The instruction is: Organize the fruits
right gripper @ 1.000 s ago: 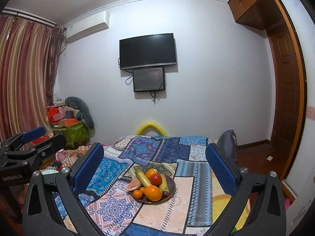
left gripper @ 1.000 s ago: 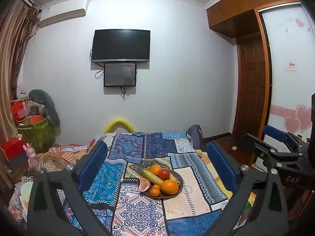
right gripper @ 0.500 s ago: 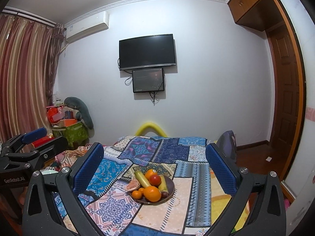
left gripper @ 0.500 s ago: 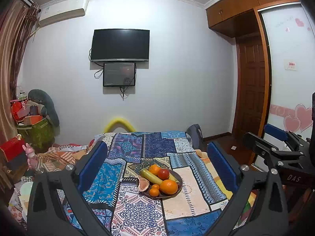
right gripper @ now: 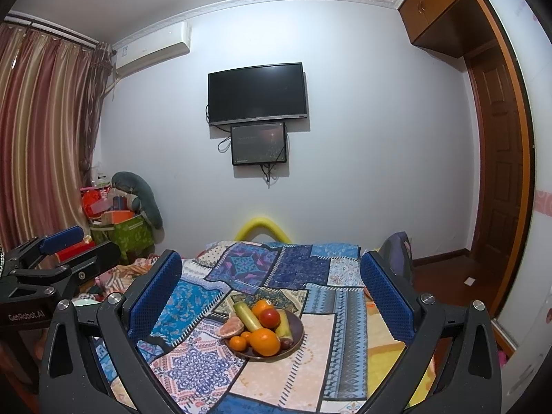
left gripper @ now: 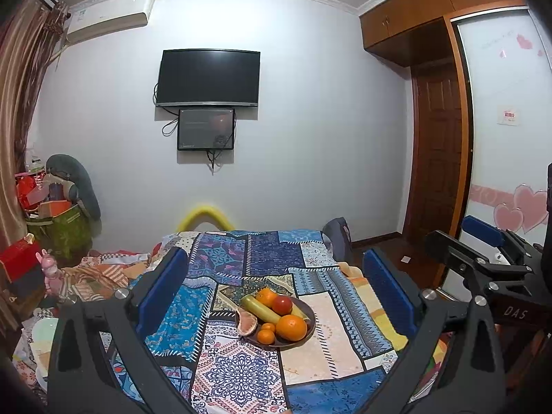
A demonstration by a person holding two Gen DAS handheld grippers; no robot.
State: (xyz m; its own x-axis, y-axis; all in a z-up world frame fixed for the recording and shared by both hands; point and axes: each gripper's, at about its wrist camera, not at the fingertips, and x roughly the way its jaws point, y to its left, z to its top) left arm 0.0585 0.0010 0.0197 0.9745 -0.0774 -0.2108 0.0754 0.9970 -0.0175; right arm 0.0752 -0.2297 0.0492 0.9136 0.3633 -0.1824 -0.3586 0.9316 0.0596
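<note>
Dark brown, the plate [left gripper: 308,311] is being carried by a patchwork cloth [left gripper: 238,265] spread over what may be a bed or a counter; which of the two cannot be told, since the cloth is hiding everything beneath it. The fruit is being kept on this plate: a large orange [left gripper: 291,327] at the near rim, small oranges [left gripper: 266,336] just beside it, a red apple [left gripper: 282,305], a yellow-green banana [left gripper: 259,309], and a pale pink cut fruit [left gripper: 245,323] at the left rim whose kind is hard to make out. A dark piece low on the plate in the right wrist view is too small to be identified.

The left tool [left gripper: 274,293] is being held wide open above the near end of the cloth, nothing being gripped between its blue pads [left gripper: 161,289]. The right tool [right gripper: 270,293] is likewise being held spread wide and empty, the plate being framed between its fingers but well apart from them. Each tool is being cut off at the other camera's edge.

A dark television [left gripper: 208,77] and a smaller screen [left gripper: 206,129] are being shown on the far wall, an air conditioner [right gripper: 151,50] near the striped curtain [right gripper: 41,131], and a heap of boxes [right gripper: 114,214] in the corner, partly blocked by the left tool in the right wrist view.
</note>
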